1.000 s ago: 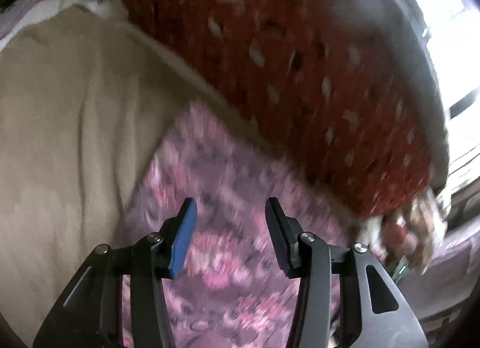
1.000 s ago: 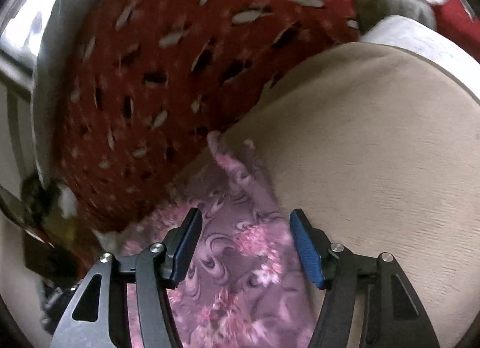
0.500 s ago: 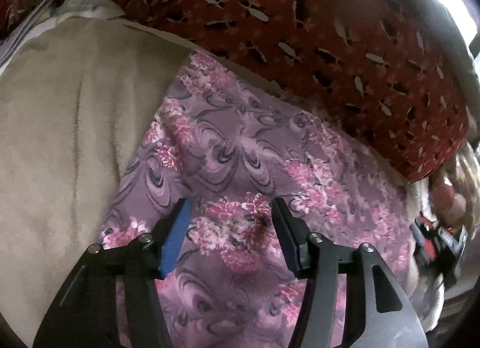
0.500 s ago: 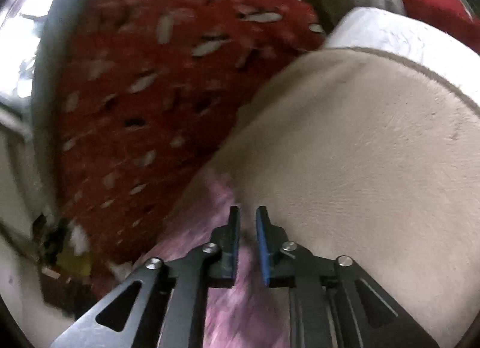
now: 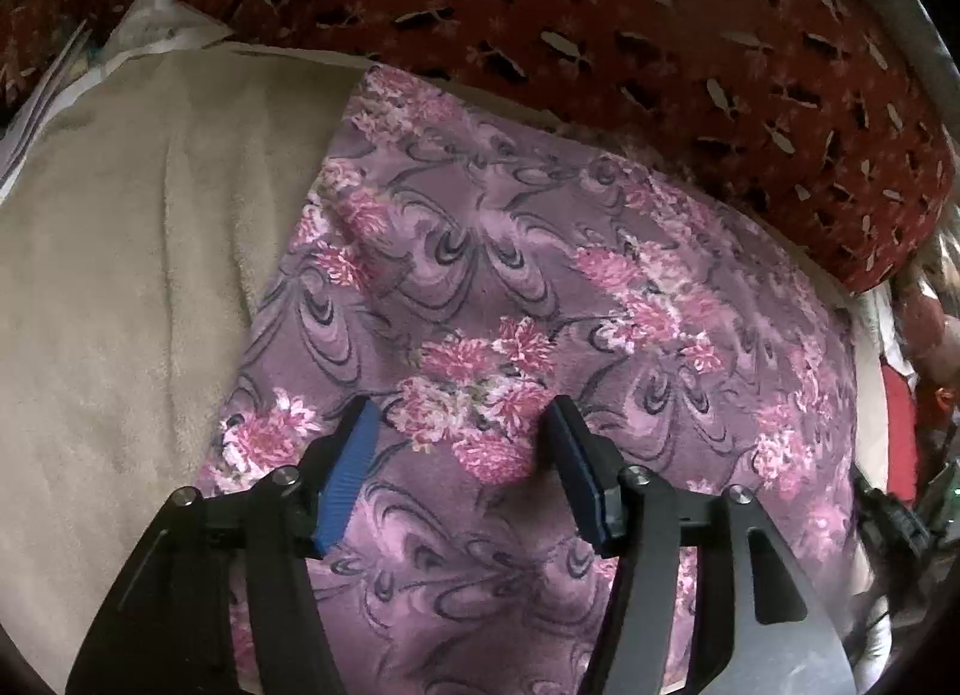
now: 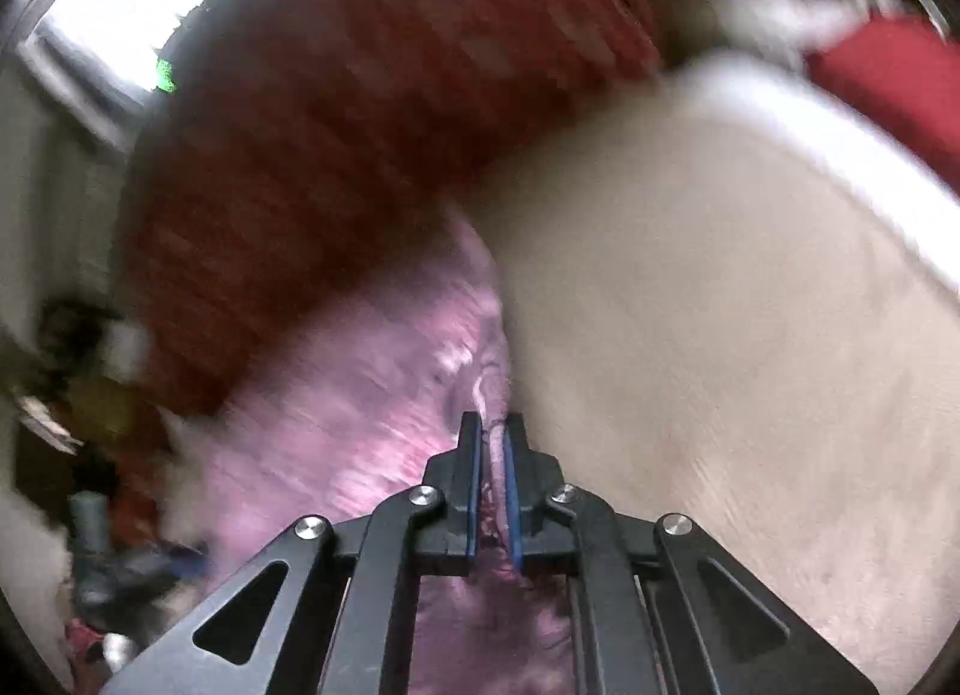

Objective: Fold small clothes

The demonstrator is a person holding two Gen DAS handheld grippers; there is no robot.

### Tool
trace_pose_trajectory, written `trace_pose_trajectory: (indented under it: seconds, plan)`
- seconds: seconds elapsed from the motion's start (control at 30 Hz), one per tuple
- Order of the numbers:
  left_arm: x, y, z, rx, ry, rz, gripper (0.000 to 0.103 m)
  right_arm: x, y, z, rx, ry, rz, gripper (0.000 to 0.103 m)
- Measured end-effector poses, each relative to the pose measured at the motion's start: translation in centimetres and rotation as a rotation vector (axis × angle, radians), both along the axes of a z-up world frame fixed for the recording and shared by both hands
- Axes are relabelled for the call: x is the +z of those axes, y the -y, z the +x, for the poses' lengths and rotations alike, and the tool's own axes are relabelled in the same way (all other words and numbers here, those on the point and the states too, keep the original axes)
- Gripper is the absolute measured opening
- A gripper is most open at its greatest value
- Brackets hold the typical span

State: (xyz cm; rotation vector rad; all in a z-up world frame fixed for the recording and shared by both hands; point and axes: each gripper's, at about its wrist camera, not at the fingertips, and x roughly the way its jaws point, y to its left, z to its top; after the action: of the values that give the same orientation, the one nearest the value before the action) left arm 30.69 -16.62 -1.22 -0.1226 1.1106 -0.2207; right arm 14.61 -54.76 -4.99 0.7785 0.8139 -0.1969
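Purple floral cloth spread flat on beige blanket, far edge just beside red patterned cushion. Left tool spread wide above the cloth, gripping nothing. Right tool pinched, apparently on the cloth's blurred edge.

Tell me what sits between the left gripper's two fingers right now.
In the left wrist view, the open left gripper frames only the purple floral cloth: a pink flower cluster fills the gap, nothing else.
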Motion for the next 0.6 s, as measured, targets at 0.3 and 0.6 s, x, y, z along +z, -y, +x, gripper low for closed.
trace_pose_trajectory:
  seconds: [0.3, 0.6]
  plan:
    - [0.4, 0.1, -0.1, -0.006, -0.006, -0.015, 0.057, 7.2, -4.7, -1.7, -0.010, 0.181, -0.168, 0.047]
    - [0.1, 0.1, -0.3, -0.005, -0.009, -0.012, 0.058, 1.9, -11.9, 1.8, 0.147, 0.005, -0.365, 0.085]
